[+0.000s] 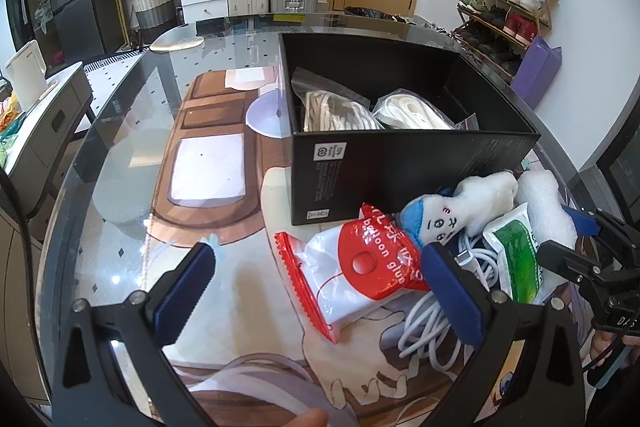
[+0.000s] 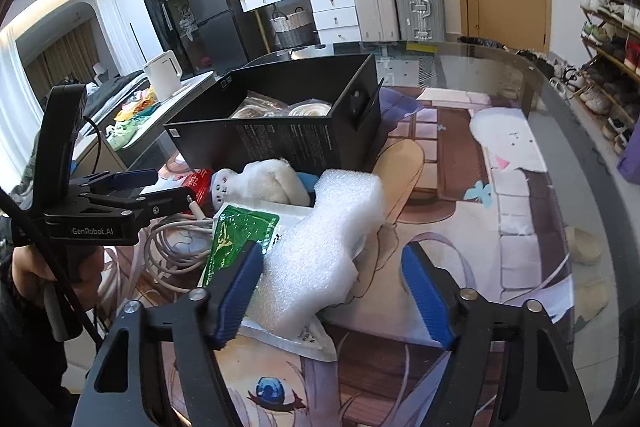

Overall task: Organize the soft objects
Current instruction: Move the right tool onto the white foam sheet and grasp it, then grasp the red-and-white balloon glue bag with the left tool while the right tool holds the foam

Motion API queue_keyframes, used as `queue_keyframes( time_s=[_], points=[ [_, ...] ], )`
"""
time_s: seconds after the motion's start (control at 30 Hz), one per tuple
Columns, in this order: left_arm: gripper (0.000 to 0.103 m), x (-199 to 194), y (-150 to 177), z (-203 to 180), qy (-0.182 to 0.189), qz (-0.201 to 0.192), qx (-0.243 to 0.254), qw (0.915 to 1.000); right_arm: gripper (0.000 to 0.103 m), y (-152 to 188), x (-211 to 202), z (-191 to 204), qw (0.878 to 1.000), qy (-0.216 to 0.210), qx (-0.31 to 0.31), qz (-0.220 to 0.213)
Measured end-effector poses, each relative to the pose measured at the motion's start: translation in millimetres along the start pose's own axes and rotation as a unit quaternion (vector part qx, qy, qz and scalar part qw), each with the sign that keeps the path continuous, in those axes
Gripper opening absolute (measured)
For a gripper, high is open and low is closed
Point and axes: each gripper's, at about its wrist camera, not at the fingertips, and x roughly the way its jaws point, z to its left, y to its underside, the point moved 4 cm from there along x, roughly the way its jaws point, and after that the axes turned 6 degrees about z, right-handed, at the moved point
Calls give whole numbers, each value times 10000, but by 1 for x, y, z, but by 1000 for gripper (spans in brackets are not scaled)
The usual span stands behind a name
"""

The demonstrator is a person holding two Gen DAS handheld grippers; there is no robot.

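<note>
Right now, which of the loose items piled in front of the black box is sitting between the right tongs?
The white foam piece. It lies between the right tongs, on top of the green-printed packet; the plush doll and red balloon glue bag lie outside them.

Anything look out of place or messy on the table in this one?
Yes: beside the black box, a plush toy, foam piece, green packet, red balloon glue bag and a loose tangled white cable lie overlapping in one heap.
</note>
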Motion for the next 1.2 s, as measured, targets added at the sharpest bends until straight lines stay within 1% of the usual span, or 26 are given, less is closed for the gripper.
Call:
queue_keyframes(
  time_s=[0.13, 0.2, 0.33, 0.37, 0.73, 1.2],
  points=[
    [103, 1, 1, 4, -28, 18, -13, 10000, 66, 0, 1, 1, 9999, -109, -37, -37],
    [103, 2, 2, 5, -31, 35, -28, 10000, 59, 0, 1, 2, 9998, -152, -82, -54],
    [103, 3, 2, 7, -27, 78, -51, 10000, 50, -1, 1, 5, 9997, -196, -147, -82],
    [103, 3, 2, 7, -26, 80, -49, 10000, 45, -2, 0, 5, 9996, -207, -149, -97],
    [103, 3, 2, 6, -75, 105, -27, 9999, 43, -5, -11, 4, 9991, -126, -148, -378],
    [103, 5, 3, 15, -200, 189, -4, 9996, 43, -4, -15, 2, 9989, -129, -137, -422]
  ],
)
